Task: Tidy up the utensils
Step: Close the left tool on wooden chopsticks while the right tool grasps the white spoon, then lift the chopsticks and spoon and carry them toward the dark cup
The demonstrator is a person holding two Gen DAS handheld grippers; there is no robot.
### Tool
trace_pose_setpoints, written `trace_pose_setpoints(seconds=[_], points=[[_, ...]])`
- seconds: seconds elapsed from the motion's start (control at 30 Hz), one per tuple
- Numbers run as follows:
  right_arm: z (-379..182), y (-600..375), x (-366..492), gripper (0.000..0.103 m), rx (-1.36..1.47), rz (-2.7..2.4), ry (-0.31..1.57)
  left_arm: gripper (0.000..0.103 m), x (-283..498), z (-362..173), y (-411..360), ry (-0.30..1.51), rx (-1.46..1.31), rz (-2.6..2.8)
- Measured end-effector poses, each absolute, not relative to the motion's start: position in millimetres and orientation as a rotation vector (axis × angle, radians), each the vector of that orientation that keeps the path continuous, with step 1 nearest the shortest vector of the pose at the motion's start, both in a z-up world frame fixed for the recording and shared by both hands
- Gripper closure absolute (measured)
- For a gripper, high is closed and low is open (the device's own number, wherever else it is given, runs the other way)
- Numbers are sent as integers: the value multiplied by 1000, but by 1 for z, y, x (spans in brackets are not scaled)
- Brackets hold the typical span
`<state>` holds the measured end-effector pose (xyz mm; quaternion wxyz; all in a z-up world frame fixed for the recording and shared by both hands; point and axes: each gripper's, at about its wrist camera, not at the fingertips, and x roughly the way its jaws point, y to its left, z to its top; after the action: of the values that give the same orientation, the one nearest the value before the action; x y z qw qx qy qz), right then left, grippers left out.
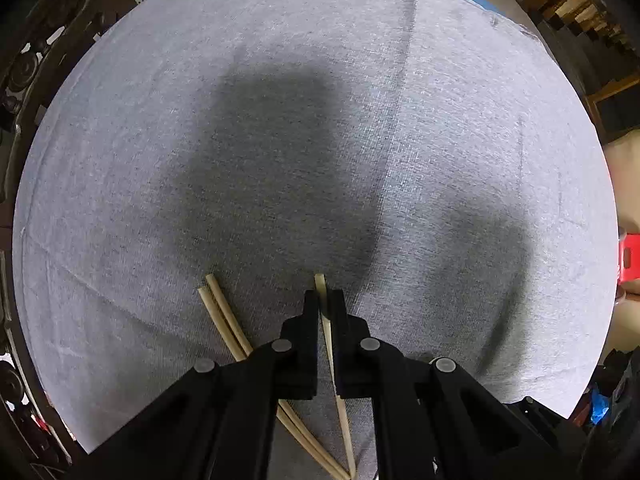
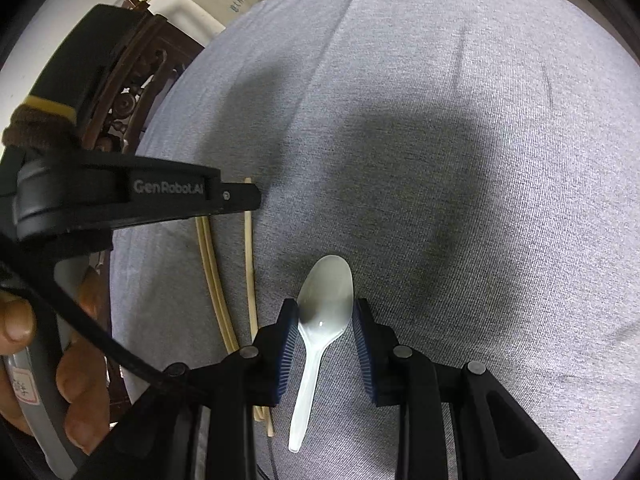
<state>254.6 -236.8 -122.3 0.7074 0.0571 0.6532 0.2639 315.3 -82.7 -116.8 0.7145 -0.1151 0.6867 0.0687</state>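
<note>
The grey knit cloth (image 1: 460, 140) covering the table spreads wide toward 12 o'clock in both wrist views, with its curved edge bordered by dark carved wooden furniture (image 2: 132, 92) at 10 o'clock in the right wrist view.

The left gripper (image 1: 324, 300) points forward low over the cloth, its 2 black fingers clenched on 1 pale bamboo chopstick (image 1: 332, 356) that passes between them, its tip showing just beyond the fingertips. A pair of 2 matching bamboo chopsticks (image 1: 220, 308) lies on the cloth at 7 o'clock, side by side and touching, running under the gripper's left finger.

The right gripper (image 2: 325, 312) hovers with its blue-ribbed pads (image 2: 289, 344) spread apart around a translucent white plastic spoon (image 2: 324, 304); whether they touch the bowl I cannot tell. The spoon lies bowl up, handle toward 6 o'clock. A bare hand (image 2: 48, 360) grips the left tool at 8 o'clock.
</note>
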Motion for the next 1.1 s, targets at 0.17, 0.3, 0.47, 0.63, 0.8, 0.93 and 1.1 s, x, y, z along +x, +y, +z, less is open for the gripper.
trace_pose_setpoints(seconds=[0.17,0.3,0.47,0.63,0.8,0.93,1.1], points=[[-122,-236,255,73,127,584,1451,99,310,-108,-93,1506,-212,126],[-122,-237,255,73,133,583,1457,99,309,-112,-90,1515,-209,107],[-122,-234,258,73,120,573,1486,99,313,-105,-88,1541,-147,90],[-122,-226,263,73,95,564,1509,99,324,-107,-107,1545,-98,80],[-123,-223,265,73,86,558,1521,99,324,-107,-109,1549,-99,69],[-123,-213,269,73,17,531,1569,99,327,-111,-114,1563,-76,63],[-124,-192,271,73,-92,504,1591,99,331,-111,-112,1568,-89,37]])
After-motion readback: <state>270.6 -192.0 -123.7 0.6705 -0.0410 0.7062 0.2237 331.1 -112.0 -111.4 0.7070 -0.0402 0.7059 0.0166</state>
